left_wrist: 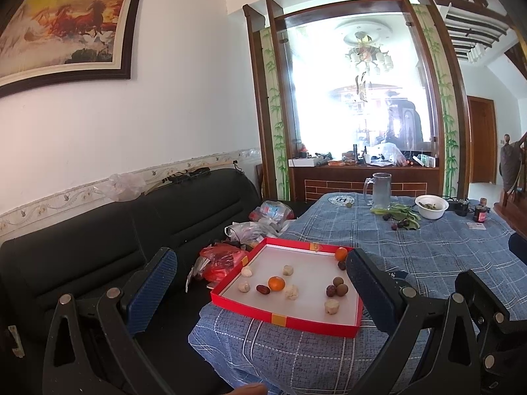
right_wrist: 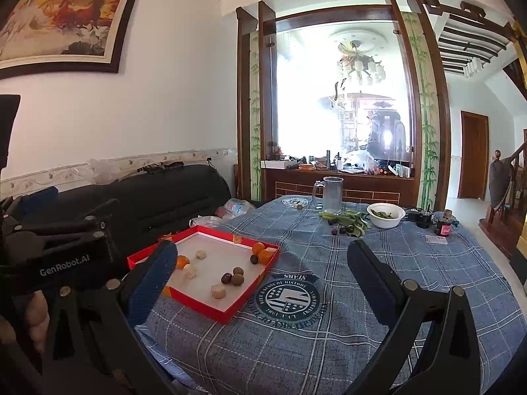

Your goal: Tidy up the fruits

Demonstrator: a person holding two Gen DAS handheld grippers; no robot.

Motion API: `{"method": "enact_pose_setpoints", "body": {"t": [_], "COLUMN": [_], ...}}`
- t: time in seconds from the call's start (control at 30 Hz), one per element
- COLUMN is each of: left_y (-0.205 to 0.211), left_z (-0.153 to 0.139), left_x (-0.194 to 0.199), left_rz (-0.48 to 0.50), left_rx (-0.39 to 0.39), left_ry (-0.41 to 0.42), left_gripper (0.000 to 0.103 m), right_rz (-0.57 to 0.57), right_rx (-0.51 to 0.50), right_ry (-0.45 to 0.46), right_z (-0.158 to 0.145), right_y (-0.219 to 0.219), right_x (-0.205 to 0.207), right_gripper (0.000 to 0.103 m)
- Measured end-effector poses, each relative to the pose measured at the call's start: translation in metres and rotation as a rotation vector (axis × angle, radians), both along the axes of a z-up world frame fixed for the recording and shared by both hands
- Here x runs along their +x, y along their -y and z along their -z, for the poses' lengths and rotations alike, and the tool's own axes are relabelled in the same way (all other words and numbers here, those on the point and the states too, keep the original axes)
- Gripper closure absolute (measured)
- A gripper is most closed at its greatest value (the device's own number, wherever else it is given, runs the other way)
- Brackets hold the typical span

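Observation:
A red tray [left_wrist: 283, 321] with a white floor sits at the near left corner of the blue checked tablecloth [left_wrist: 411, 253]; it also shows in the right wrist view [right_wrist: 230, 312]. It holds small oranges [left_wrist: 276, 283], brown longans [left_wrist: 342, 289], dark red dates [left_wrist: 263, 289] and pale peeled fruit pieces [left_wrist: 331, 306]. My left gripper [left_wrist: 260, 283] is open and empty, held above and before the tray. My right gripper [right_wrist: 260, 273] is open and empty, to the right of the tray over the cloth.
A black sofa [left_wrist: 98, 250] with plastic bags [left_wrist: 224, 260] lies left of the table. At the far end stand a glass mug [left_wrist: 380, 189], green leaves with dark fruits [left_wrist: 400, 219], a white bowl [left_wrist: 431, 205] and a small bottle [left_wrist: 481, 212].

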State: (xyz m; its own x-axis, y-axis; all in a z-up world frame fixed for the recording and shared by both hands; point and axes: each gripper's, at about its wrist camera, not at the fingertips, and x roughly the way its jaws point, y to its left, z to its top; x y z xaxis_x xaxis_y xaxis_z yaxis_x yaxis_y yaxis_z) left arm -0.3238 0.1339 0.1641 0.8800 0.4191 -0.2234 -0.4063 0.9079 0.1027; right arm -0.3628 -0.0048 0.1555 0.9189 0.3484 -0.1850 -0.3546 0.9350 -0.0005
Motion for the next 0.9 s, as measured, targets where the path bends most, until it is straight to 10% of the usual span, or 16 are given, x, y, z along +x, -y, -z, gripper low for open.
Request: {"method": "enact_pose_setpoints", "body": {"t": [0.9], "left_y": [-0.0018], "left_z": [0.0069], "left_x": [-0.002], "left_rz": [-0.021], "left_rx": [-0.022], "left_ry": [-0.003], "left_gripper": [0.0], "right_rz": [-0.008], "right_rx": [-0.011], "right_ry": [0.004], "right_z": [0.002], "right_y": [0.0006], "right_x": [-0.0014], "right_gripper": [0.0]}}
